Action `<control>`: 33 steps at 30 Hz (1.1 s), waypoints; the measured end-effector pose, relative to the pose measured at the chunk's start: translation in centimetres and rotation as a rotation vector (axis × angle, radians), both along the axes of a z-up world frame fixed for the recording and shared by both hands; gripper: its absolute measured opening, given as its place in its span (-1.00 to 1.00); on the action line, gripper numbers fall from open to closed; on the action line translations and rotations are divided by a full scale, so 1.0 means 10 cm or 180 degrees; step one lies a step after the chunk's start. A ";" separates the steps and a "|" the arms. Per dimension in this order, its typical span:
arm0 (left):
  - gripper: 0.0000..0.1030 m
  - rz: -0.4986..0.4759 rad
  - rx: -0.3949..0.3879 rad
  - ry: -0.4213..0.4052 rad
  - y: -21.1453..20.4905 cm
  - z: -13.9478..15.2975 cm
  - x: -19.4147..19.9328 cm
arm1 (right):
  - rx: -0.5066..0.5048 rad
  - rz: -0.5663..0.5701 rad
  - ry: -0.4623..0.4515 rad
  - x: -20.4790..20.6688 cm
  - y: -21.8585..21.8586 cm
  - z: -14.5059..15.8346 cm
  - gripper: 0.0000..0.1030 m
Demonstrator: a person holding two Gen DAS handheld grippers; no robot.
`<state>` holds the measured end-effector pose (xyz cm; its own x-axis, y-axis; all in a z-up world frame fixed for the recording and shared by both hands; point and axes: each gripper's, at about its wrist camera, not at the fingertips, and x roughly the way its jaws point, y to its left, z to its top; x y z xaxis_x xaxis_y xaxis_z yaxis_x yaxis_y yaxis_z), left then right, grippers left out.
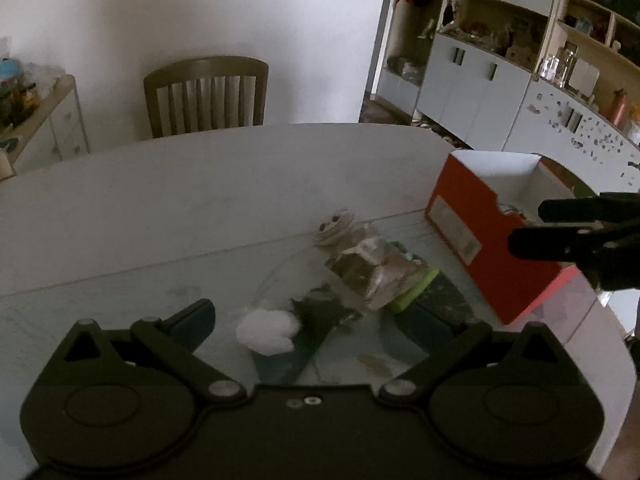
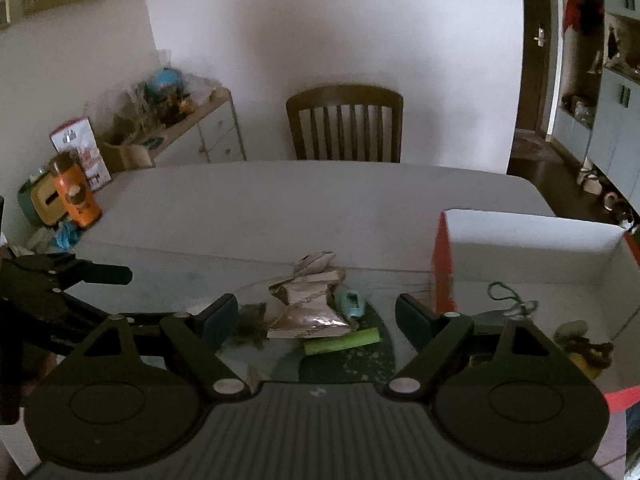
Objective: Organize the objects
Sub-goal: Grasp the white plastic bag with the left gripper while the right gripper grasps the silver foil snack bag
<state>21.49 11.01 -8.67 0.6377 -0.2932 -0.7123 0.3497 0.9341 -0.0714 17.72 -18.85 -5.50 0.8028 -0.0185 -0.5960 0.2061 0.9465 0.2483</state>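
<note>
A small heap of objects lies on the glass table top: a crumpled silver wrapper (image 1: 370,270) (image 2: 308,306), a green foam stick (image 1: 414,290) (image 2: 342,342), a pale round toy (image 1: 334,226) (image 2: 316,262), a light blue piece (image 2: 352,302) and a white fluffy ball (image 1: 268,332). An open red box (image 1: 492,240) (image 2: 442,272) with a white inside stands to the right and holds a few small items (image 2: 580,344). My left gripper (image 1: 308,320) is open, just short of the white ball. My right gripper (image 2: 316,318) is open, near the heap, and also shows at the right of the left wrist view (image 1: 532,228).
A wooden chair (image 1: 206,96) (image 2: 346,128) stands behind the table (image 1: 200,184). An orange bottle (image 2: 76,194) and other clutter stand at the table's left end. A sideboard (image 2: 192,128) is on the left and cabinets (image 1: 480,84) on the right.
</note>
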 end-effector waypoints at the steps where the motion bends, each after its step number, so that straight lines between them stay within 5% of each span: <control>1: 0.98 -0.0006 0.0027 -0.0005 0.02 -0.03 0.02 | -0.0011 -0.0003 0.0046 0.06 0.02 -0.04 0.67; 16: 0.93 0.0111 0.0008 0.0240 0.36 -0.49 0.36 | 0.0082 -0.0069 0.0634 0.81 -0.02 -0.48 0.67; 33: 0.41 -0.0229 0.0169 0.0287 0.31 -0.69 0.46 | 0.0051 0.0073 0.0972 1.29 0.02 -0.83 0.66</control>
<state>26.04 14.11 -15.60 0.5491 -0.2962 -0.7815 0.4104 0.9101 -0.0566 30.59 -18.63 -13.84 0.5865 0.0091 -0.8099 0.2521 0.9482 0.1932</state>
